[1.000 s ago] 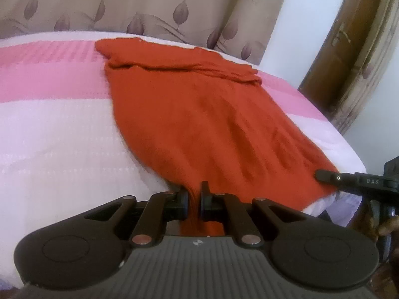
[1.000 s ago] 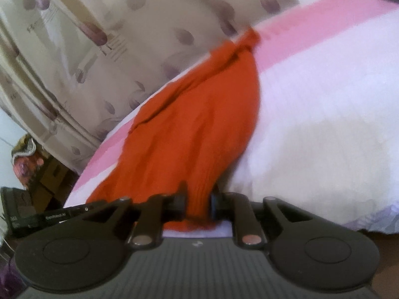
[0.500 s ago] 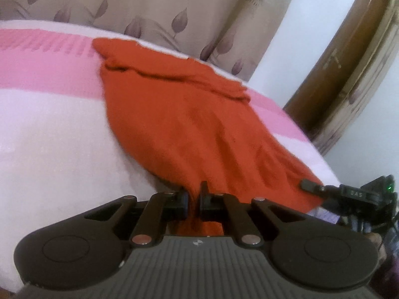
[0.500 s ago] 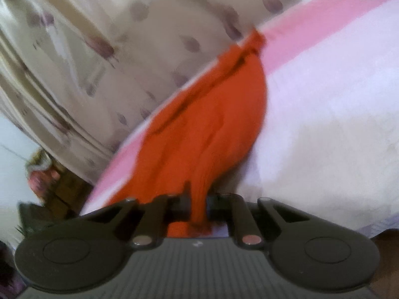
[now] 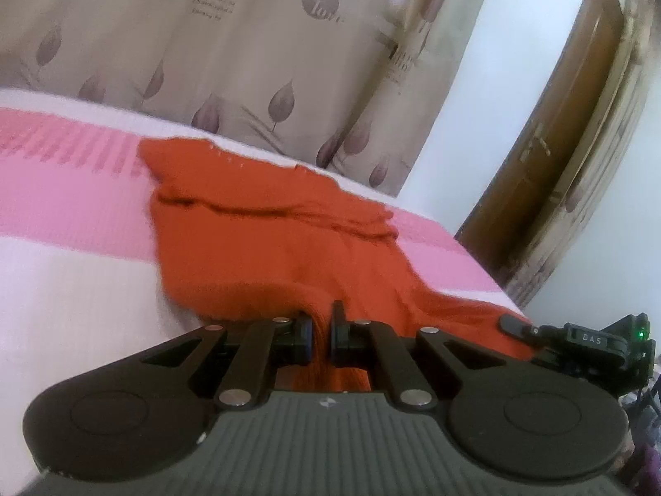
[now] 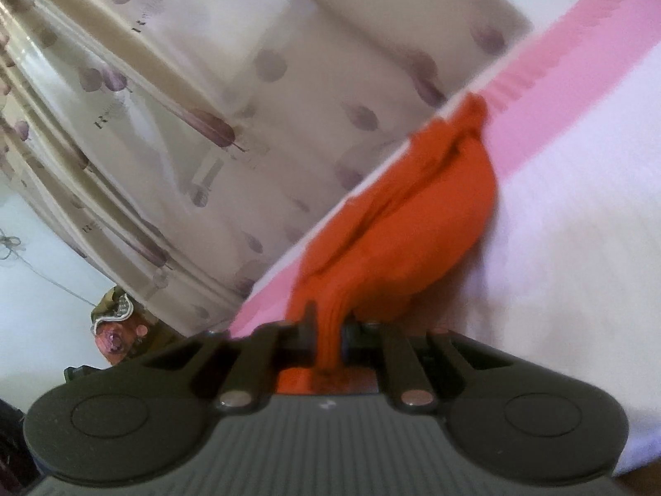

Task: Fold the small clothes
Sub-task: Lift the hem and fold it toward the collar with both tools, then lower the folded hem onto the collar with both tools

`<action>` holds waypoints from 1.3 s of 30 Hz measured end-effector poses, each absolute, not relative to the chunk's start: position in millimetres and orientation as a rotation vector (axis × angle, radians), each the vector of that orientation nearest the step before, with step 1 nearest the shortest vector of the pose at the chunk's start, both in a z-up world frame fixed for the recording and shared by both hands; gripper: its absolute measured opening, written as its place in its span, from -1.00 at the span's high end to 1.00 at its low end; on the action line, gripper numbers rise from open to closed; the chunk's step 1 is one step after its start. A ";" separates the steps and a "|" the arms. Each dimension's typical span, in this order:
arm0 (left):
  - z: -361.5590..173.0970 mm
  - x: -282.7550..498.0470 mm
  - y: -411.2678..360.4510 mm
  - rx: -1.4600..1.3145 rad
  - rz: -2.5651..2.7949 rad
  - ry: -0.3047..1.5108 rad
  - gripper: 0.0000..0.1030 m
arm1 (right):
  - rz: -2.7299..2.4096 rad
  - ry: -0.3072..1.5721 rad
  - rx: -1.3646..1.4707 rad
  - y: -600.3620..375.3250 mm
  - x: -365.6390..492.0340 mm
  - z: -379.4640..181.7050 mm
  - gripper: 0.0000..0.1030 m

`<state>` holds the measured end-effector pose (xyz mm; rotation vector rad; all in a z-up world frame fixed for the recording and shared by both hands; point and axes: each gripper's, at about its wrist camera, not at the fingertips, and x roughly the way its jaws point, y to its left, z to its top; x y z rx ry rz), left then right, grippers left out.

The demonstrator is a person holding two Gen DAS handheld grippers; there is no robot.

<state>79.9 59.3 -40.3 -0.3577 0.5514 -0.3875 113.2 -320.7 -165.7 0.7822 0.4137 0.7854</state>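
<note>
An orange knitted garment (image 5: pixel 264 244) lies on a bed with a pink and white cover (image 5: pixel 70 215). My left gripper (image 5: pixel 321 330) is shut on the garment's near hem, which bunches between the fingers. My right gripper (image 6: pixel 328 330) is shut on the other end of that hem; the garment (image 6: pixel 413 231) rises from its fingers in a fold. The right gripper's tip (image 5: pixel 516 324) shows at the garment's right edge in the left wrist view. The near part of the garment is lifted and curves back toward the far end.
Beige curtains with a leaf print (image 5: pixel 248 41) hang behind the bed. A wooden door (image 5: pixel 549 132) and a white wall stand at the right. The bed cover (image 6: pixel 578 206) spreads to the right in the right wrist view. Cluttered items (image 6: pixel 115 326) sit low beside the bed.
Both grippers have lifted the near hem and carried it toward the garment's far end. The visible flat part of the garment has shortened and a fold has formed near the fingers.
</note>
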 end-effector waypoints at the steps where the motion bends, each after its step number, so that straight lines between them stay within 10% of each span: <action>1: -37.4 83.0 58.5 -0.355 -0.384 0.542 0.87 | 0.788 0.407 0.783 -319.9 116.0 -162.8 0.81; 39: -3.5 194.1 48.4 -0.268 -0.279 0.440 0.86 | 0.726 0.278 0.769 -313.7 236.5 -95.8 0.81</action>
